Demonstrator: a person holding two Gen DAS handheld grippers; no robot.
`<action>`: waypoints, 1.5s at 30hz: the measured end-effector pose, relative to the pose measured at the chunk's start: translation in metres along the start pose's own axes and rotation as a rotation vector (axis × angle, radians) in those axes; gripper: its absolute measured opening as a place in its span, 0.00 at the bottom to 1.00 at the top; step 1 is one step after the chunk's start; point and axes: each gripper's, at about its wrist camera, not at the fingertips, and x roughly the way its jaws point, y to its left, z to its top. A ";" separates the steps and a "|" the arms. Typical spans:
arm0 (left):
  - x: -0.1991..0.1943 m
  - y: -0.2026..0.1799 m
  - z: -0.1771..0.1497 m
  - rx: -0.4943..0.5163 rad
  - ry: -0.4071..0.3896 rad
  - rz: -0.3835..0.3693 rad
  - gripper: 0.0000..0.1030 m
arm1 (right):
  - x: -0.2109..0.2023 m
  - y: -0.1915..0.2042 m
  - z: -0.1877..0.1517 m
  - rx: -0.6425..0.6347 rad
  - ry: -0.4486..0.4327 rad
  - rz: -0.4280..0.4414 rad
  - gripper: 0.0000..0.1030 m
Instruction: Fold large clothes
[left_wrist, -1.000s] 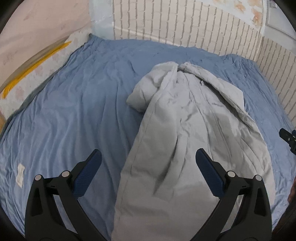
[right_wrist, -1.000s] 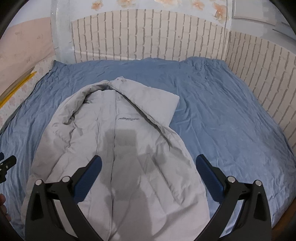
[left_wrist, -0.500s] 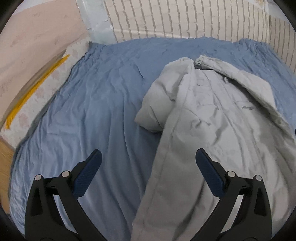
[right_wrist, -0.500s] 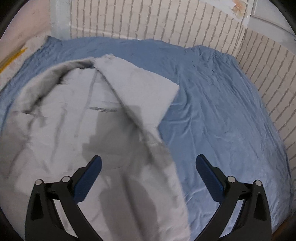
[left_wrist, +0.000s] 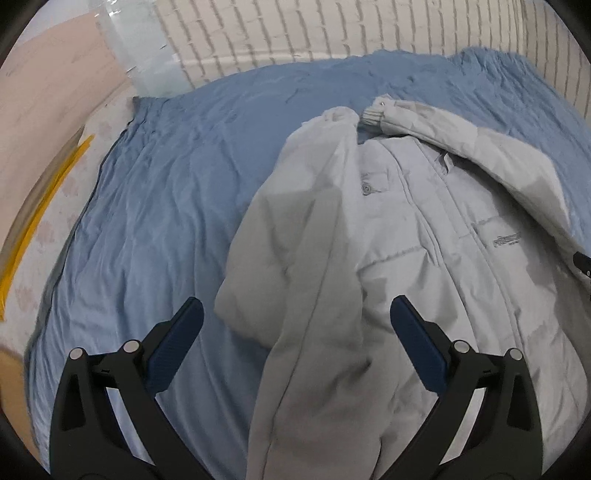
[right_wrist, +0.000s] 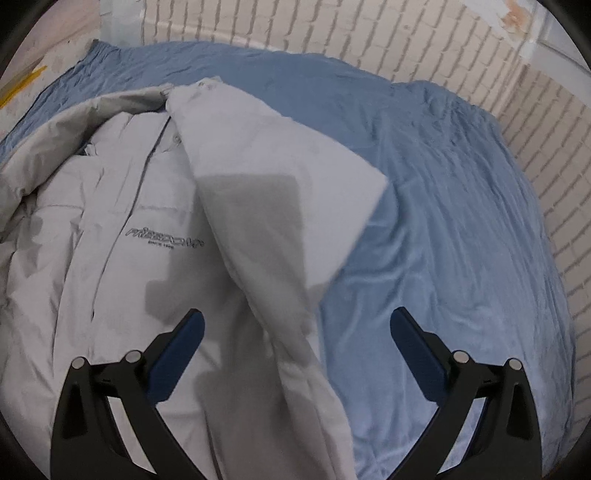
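A puffy pale-grey jacket (left_wrist: 388, 258) lies on the bed's wrinkled blue sheet (left_wrist: 155, 221); its chest print, blurred, perhaps reads "since 1998". Both left gripper (left_wrist: 295, 332) and right gripper (right_wrist: 295, 332) fingers spread wide, empty.

Blue bedsheet (right_wrist: 443, 206), whitewashed brick wall (right_wrist: 332, 33)

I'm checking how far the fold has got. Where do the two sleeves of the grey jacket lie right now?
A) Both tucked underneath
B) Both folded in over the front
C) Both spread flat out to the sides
B: on the grey jacket, both sleeves angle in across its front, cuffs meeting near the collar.
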 end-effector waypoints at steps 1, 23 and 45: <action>0.006 -0.003 0.005 0.011 0.012 0.003 0.84 | 0.008 0.004 0.005 -0.010 0.013 -0.001 0.85; 0.029 0.096 -0.087 -0.179 0.136 -0.040 0.34 | 0.000 -0.069 -0.037 0.199 0.057 -0.105 0.11; -0.028 0.092 -0.194 -0.153 0.094 -0.193 0.93 | -0.055 -0.082 -0.171 0.240 0.115 0.104 0.76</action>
